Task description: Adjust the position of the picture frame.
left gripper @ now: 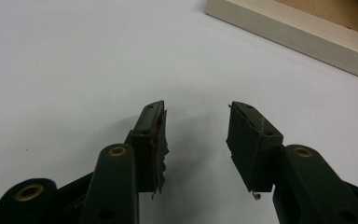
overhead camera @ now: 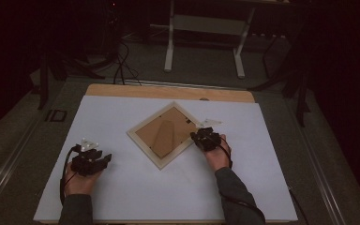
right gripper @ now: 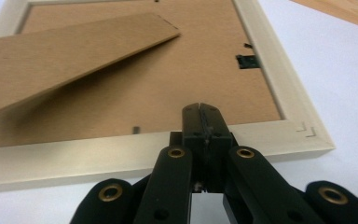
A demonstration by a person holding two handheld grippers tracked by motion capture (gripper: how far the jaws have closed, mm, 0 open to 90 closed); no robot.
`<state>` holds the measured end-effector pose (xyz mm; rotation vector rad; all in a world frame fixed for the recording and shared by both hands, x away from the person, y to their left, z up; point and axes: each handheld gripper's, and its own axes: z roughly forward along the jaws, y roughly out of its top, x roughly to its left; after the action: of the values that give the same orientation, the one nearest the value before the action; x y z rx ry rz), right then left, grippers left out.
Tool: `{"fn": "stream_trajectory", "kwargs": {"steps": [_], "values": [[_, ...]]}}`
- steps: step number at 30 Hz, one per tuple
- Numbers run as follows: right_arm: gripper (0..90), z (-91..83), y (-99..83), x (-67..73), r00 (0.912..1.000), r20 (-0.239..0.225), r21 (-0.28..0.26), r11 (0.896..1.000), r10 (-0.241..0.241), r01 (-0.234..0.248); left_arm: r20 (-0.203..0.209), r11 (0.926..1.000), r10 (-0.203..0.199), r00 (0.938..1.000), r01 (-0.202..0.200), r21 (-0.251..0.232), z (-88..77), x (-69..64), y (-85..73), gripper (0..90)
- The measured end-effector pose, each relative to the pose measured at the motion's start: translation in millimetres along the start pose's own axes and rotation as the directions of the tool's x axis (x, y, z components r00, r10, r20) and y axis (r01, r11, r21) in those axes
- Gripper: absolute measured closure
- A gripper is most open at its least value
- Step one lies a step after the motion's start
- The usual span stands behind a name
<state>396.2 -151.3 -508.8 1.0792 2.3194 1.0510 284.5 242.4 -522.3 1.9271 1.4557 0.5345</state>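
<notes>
picture frame (overhead camera: 165, 135): face-down, pale wood, brown back | left claw (left gripper: 196, 135): agape | right claw (right gripper: 201, 111): closed

Black tongs (right gripper: 200, 108), jaws pressed together, tips over the near edge of a pale wooden picture frame (right gripper: 270, 88) lying face down, its brown stand (right gripper: 70, 56) raised, on a white counter (right gripper: 349, 93).

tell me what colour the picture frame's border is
Pale cream, almost off-white, around a brown backing board. The picture frame shows it best in the right gripper view.
</notes>
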Motion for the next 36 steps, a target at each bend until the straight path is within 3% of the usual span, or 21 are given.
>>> {"fn": "stream_trajectory", "kwargs": {"steps": [17,24,28,36], "values": [[90.0,7.9,6.4,-29.9,0.9945,0.082,-0.004,0.998,0.066,-0.066,0.017,0.9999,-0.016,0.9997,0.016,-0.001,1.3,-1.2,0.4,56.7],[90.0,9.0,12.3,-45.3,0.9878,0.117,-0.015,0.995,0.103,-0.102,0.032,0.9996,-0.026,0.9991,0.026,-0.009,1.0,-0.9,-0.3,56.7],[90.0,11.3,12.6,-55.9,0.9808,0.126,-0.021,0.989,0.149,-0.147,0.036,0.9995,-0.029,0.9989,0.029,-0.012,1.5,-1.0,-0.2,56.7],[90.0,15.2,12.2,-63.6,0.9761,0.147,-0.016,0.987,0.16,-0.159,0.041,0.9994,-0.032,0.9986,0.032,-0.012,2.5,-1.7,-0.1,56.7]]}}
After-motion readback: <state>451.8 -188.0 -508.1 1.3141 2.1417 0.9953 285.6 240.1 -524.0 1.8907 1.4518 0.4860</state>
